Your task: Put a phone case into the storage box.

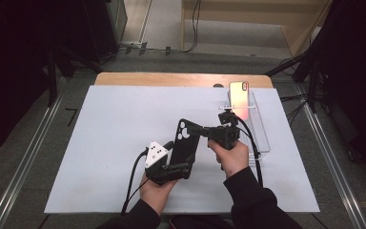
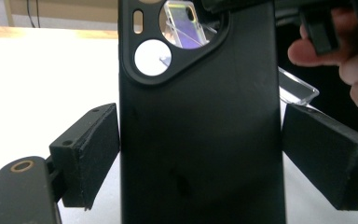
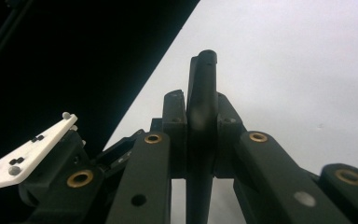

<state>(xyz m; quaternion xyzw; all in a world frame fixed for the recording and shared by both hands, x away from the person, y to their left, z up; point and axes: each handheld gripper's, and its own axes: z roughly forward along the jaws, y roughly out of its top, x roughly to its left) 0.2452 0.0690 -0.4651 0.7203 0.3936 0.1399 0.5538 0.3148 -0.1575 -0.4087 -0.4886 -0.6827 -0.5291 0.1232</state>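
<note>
1. two hands come in from the bottom of the high view, and each one holds a black two-jaw gripper over the big white sheet [image 1: 105,143] that covers the table.
2. the left gripper [image 1: 183,169] is the nearer one, with a grey three-cornered plate on top. its jaws stand wide, one on each side of the lower part of the flat black soft phone case [image 1: 185,143].
3. in the left gripper view the left pad [image 2: 91,154] sits right at the case's edge and the right pad [image 2: 326,156] is just beside the other edge. i cannot tell if they really press on it.
4. the black phone case [image 2: 200,140] stands up between those pads, with its camera cut-out at the top and round holes you can see through.
5. the right gripper [image 1: 198,130] is a bit farther off and reaches in from the right to the top of the case, near the camera cut-out.
6. in the right gripper view its jaws are pinched close on the thin edge of the case [image 3: 201,121], one pad [image 3: 175,126] on each face.
7. farther back on the right is a clear plastic stand [image 1: 262,138] on the sheet.
8. a shiny phone with a pink and yellow back [image 1: 238,95] leans upright at the far end of that stand, well apart from the case.
9. behind the sheet a strip of the wooden table edge [image 1: 171,78] shows.
</note>
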